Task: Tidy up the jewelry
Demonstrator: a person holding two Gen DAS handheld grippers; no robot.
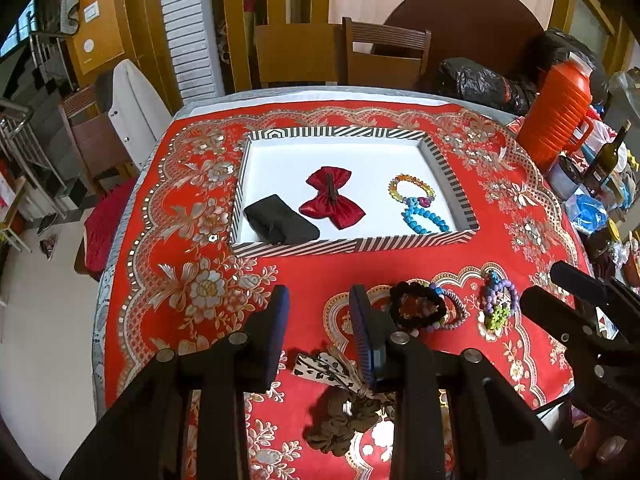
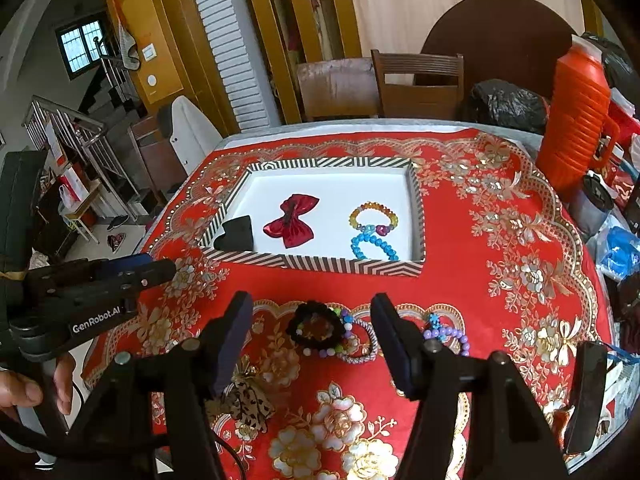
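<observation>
1. Surface [image 1: 500, 240]: red cloth with gold floral print; wooden chairs [image 1: 384, 56] behind, orange jug [image 1: 560, 116] at right edge.
2. Striped tray [image 1: 356, 246] mid-surface, long axis left-right. Holds black pouch [image 1: 280, 222], red bow [image 1: 332, 196], two bead bracelets [image 1: 416, 200].
3. Loose bracelets [image 2: 332, 330] and leopard bow [image 2: 248, 400] lie near the tray's front edge.
4. Left hand-held gripper [image 1: 320, 332]: jaws apart, empty.
5. Right hand-held gripper [image 2: 312, 344]: jaws wide, empty.

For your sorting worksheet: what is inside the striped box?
Inside the striped box: a black pouch, a red bow, a yellow bead bracelet and a blue bead bracelet. The pouch hides whatever lies beneath it.
</observation>
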